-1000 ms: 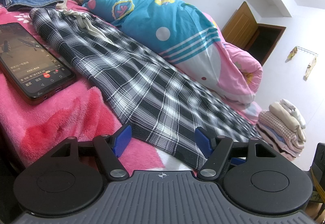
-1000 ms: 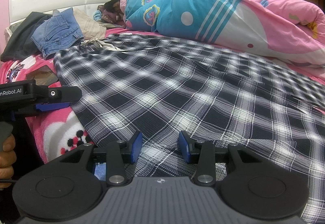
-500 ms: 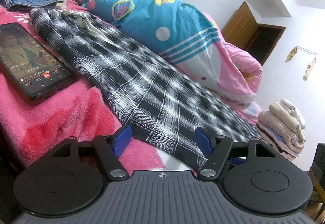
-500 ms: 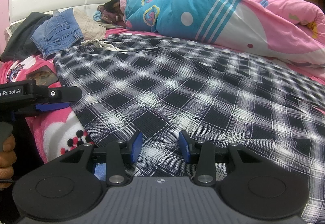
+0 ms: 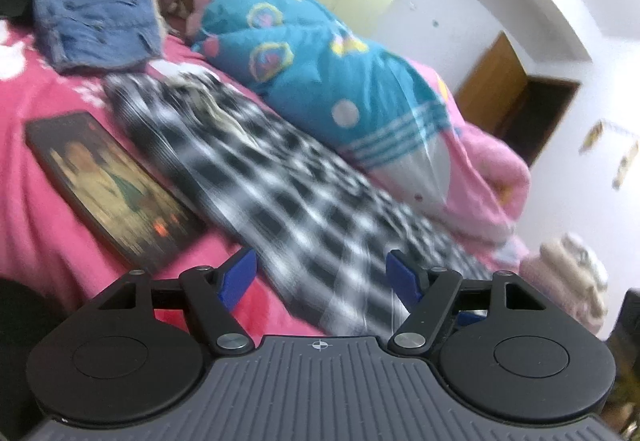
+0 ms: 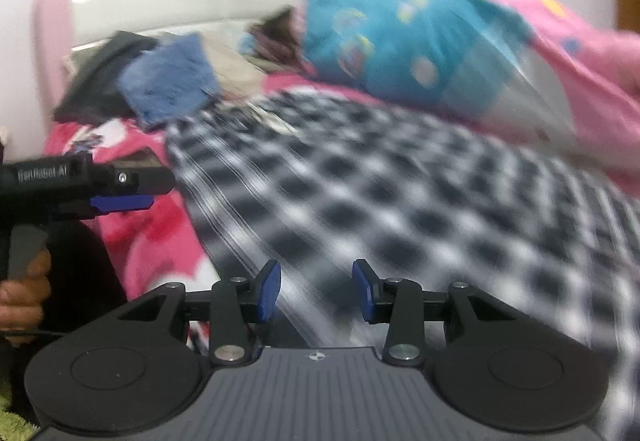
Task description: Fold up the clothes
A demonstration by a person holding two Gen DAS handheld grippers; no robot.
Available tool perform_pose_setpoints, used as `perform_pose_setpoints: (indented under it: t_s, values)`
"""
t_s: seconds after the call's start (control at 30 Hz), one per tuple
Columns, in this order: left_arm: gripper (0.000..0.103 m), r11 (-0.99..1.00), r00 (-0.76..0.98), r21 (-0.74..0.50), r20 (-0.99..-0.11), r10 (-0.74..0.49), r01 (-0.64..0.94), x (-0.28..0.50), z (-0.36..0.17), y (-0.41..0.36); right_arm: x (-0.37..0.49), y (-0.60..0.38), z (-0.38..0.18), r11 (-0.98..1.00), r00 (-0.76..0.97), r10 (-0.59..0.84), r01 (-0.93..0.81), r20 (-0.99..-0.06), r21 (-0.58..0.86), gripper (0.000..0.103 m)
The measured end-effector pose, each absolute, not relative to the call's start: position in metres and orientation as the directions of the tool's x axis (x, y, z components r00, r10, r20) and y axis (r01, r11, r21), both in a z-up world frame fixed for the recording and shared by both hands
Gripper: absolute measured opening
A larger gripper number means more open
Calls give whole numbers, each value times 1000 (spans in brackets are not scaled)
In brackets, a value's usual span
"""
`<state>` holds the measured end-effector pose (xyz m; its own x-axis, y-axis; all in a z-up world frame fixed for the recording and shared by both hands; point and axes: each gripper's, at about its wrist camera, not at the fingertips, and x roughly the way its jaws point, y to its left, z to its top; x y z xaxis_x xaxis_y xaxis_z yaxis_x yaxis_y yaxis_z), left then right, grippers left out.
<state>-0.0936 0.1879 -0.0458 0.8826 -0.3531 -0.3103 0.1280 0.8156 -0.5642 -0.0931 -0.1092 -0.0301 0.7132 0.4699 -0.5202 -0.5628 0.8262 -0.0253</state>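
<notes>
Black-and-white plaid trousers (image 5: 304, 197) lie spread flat on the pink bed cover (image 5: 36, 209); they also fill the right wrist view (image 6: 400, 201). My left gripper (image 5: 322, 277) is open and empty, just above the trousers' near edge. My right gripper (image 6: 316, 291) is open and empty over the plaid cloth near its front edge. The left gripper's body (image 6: 80, 181) shows at the left of the right wrist view, beside the trousers. Both views are motion-blurred.
A phone (image 5: 108, 185) with a lit screen lies on the cover left of the trousers. Folded jeans (image 5: 96, 21) and dark clothes (image 6: 104, 77) lie near the headboard. A person lies under a blue-and-pink quilt (image 5: 328, 81) behind the trousers. Folded clothes (image 5: 572, 273) are stacked at right.
Both grippers have lifted and pulled back a little, so the bed looks lower and farther and the views blur. The right jaws have opened slightly wider. The trousers have not moved.
</notes>
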Motion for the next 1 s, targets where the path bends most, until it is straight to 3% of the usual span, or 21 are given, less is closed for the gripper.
perform_pose_setpoints:
  t_s: [0.23, 0.4, 1.0]
  values:
    - [72, 838, 927, -545, -324, -190, -19, -73, 9, 258, -79, -65, -26, 725, 665, 565, -682, -489, -90, 38]
    - [71, 826, 894, -543, -432, -122, -149, -31, 28, 313, -72, -39, -28, 665, 623, 608, -738, -491, -113, 38]
    - [66, 821, 781, -532, -595, -189, -207, 52, -14, 326, -61, -12, -49, 601, 582, 592, -780, -557, -175, 38]
